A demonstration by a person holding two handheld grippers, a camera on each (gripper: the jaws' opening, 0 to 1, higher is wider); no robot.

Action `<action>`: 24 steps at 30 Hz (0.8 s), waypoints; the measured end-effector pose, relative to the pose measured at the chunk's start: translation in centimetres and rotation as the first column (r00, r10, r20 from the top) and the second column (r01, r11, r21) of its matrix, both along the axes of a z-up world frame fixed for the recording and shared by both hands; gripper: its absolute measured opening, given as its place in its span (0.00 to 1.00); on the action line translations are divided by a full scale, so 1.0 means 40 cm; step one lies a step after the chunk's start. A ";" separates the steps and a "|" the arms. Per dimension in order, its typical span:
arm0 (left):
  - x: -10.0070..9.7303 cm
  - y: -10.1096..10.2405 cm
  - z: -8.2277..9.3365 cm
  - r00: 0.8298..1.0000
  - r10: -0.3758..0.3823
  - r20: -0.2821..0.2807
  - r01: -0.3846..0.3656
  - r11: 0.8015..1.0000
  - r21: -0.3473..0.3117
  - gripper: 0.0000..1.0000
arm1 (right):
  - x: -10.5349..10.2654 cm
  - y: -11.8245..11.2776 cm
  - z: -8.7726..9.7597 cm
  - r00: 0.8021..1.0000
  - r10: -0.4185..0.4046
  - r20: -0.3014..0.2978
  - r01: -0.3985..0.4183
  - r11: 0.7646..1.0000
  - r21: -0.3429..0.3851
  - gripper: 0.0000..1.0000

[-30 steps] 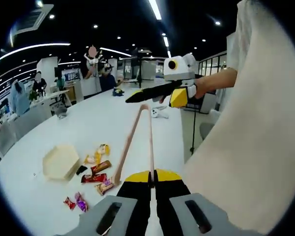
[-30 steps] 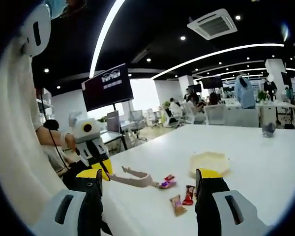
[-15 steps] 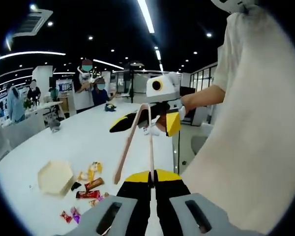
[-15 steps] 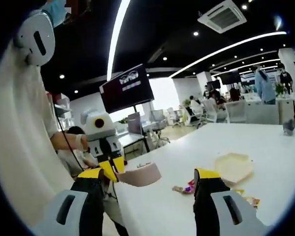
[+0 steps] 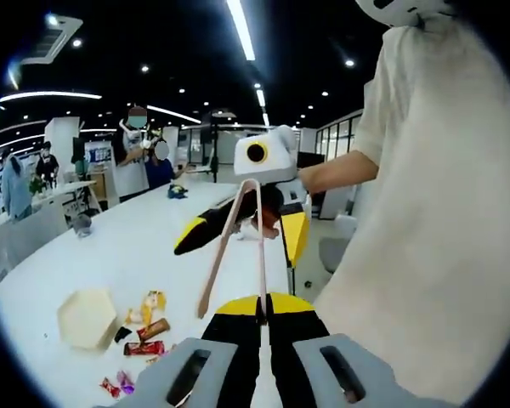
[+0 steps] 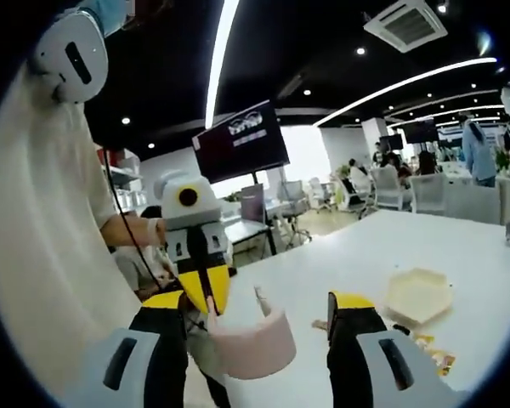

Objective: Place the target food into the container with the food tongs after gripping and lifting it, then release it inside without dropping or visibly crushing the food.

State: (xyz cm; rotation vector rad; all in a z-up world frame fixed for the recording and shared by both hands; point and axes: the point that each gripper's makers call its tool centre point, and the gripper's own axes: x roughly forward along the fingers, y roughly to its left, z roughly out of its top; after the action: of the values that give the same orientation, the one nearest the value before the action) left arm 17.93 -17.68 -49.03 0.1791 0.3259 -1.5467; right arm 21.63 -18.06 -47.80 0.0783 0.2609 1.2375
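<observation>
Both tong (image 5: 238, 242) tips unobstructed

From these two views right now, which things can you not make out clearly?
- Snack wrappers, left gripper view: too small to tell what food they hold.
- Hexagonal container, right gripper view: its inside is hidden by its own wall.
- Tongs, right gripper view: their tips are hidden behind the tongs' bend.
- Snacks beside the container, right gripper view: mostly covered by the right hand-held gripper.
- Left hand-held gripper: shut on the tongs.

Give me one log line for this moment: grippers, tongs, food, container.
left gripper: shut on tongs | right gripper: open, near tongs | candies: on table | container: beside candies
</observation>
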 end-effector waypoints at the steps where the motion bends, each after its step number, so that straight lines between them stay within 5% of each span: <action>1: -0.002 -0.002 0.003 1.000 -0.006 0.001 0.006 1.000 -0.001 0.00 | -0.002 0.002 0.002 1.000 0.007 0.005 -0.007 1.000 -0.002 0.62; 24: -0.034 -0.001 0.002 0.996 -0.085 -0.026 0.086 0.995 0.040 0.00 | -0.064 0.042 0.007 0.987 0.143 0.072 -0.136 0.987 -0.089 0.32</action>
State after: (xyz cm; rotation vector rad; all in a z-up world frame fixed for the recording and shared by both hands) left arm 16.58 -17.71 -48.95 0.2090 0.3739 -1.6286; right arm 19.06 -16.37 -47.53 -0.0620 0.2537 1.3640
